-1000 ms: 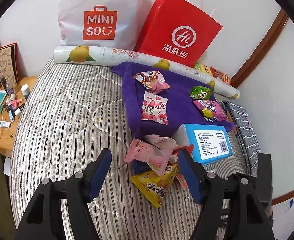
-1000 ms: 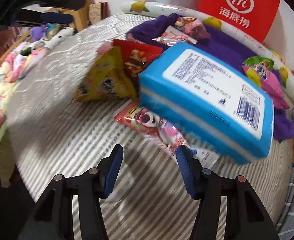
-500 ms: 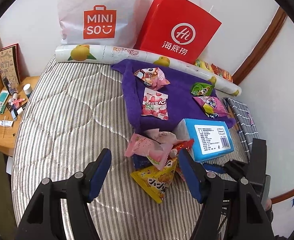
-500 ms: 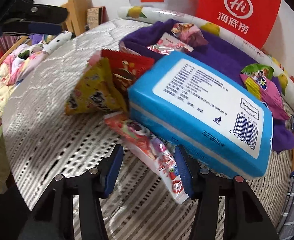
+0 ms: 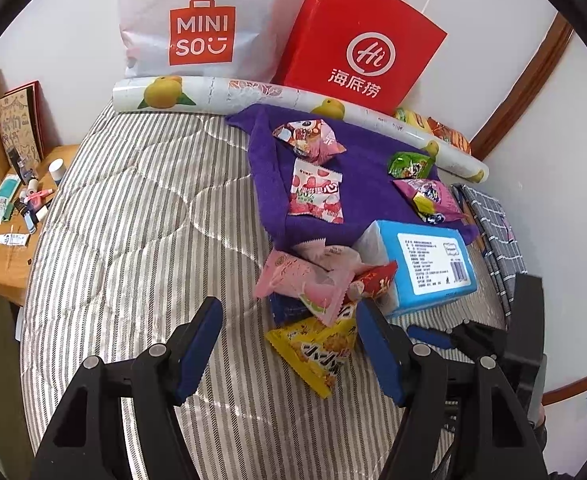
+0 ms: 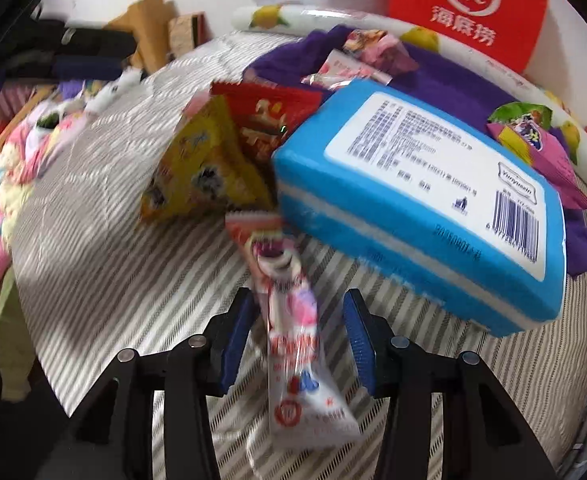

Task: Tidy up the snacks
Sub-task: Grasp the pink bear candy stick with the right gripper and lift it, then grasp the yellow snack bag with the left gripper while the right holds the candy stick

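My right gripper [image 6: 297, 334] is closing around the long pink snack packet [image 6: 289, 312], now between its fingers instead of ahead of them, on the striped bed [image 6: 93, 264] beside the blue pack [image 6: 425, 200]. My left gripper [image 5: 289, 344] stays half open, empty.

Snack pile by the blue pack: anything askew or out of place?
Yes. The blue pack sits tilted, propped on packets; a red packet and a long pink packet are partly pinned beneath it. The right gripper is closing around the pink one.

R gripper [image 6: 298, 336] closing w/ pink snack pouch [image 6: 293, 320] between.
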The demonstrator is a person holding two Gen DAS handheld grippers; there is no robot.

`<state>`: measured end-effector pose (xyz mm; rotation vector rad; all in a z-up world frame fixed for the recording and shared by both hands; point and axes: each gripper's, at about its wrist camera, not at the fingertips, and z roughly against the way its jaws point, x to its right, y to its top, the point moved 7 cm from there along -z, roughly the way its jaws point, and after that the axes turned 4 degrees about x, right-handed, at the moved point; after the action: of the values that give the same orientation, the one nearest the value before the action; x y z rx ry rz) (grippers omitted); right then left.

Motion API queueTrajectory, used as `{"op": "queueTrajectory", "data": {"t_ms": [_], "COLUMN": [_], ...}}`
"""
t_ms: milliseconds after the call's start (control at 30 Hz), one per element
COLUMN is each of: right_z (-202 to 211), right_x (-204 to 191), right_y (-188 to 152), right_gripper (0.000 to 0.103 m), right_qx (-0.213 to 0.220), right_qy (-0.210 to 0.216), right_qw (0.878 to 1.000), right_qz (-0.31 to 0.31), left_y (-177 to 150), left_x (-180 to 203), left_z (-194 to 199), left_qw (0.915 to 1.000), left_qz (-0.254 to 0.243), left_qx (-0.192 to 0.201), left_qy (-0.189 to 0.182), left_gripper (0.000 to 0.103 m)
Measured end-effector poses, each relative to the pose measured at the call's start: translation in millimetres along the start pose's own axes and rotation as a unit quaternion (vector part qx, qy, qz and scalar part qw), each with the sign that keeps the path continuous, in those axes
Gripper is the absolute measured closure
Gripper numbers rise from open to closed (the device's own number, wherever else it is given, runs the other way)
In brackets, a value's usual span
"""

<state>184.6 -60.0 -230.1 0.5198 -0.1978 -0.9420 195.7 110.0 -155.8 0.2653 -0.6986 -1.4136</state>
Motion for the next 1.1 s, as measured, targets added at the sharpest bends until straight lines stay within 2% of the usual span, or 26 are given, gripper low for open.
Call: {"op": "queueTrajectory", "data": {"t_ms": [133,167,233,333,500,833,967,1000,1100], "right_z": [3.6,4.5,10.2,19.0,43.3,79.8,73.6,72.3,67.1], "right_x": [-5.8,-8.0,-8.4,-2.3,17.6,71.9,82.7,84.1,88.2], "right_y": [-2.4,-4.1,-10.5,-21.3,-39.0,-68.8,-70.1,-71.1,-74.6], "right_gripper": [0.076,0.082,0.082,0.082,0.082,0.082,0.082,0.082,0.082], "right_qx": [0.018,0.020,0.024,0.031,0.048,0.072,0.064,0.062,0.057], "right_qy": [-0.013,-0.013,-0.016,-0.021,-0.037,-0.085,-0.095,-0.096,-0.096], "right_qw": [1.000,1.000,1.000,0.999,0.996,0.983,0.980,0.980,0.979], "right_qz": [0.004,0.004,-0.006,-0.024,-0.058,-0.147,-0.163,-0.165,-0.173], "left_y": [-8.3,-11.1,-15.9,-25.8,-40.7,-43.8,-44.2,-44.3,-45.1], "left_x": [4.3,7.1,13.3,25.6,39.7,49.1,48.9,48.8,48.8], "left_z": [-1.7,-2.5,-4.4,-13.2,-34.8,-69.8,-75.7,-75.4,-72.6], "left_qw": [0.9999,0.9999,0.9996,0.9984,0.9955,0.9895,0.9888,0.9890,0.9906], "left_qz": [-0.011,-0.015,-0.027,-0.056,-0.089,-0.129,-0.132,-0.131,-0.124], "left_qx": [-0.002,-0.003,-0.004,-0.010,-0.026,-0.030,-0.028,-0.027,-0.029], "left_qy": [0.001,0.000,0.000,0.006,0.019,0.057,0.064,0.063,0.049], "left_gripper": [0.036,0.036,0.036,0.030,0.030,0.030,0.034,0.040,0.049]}}
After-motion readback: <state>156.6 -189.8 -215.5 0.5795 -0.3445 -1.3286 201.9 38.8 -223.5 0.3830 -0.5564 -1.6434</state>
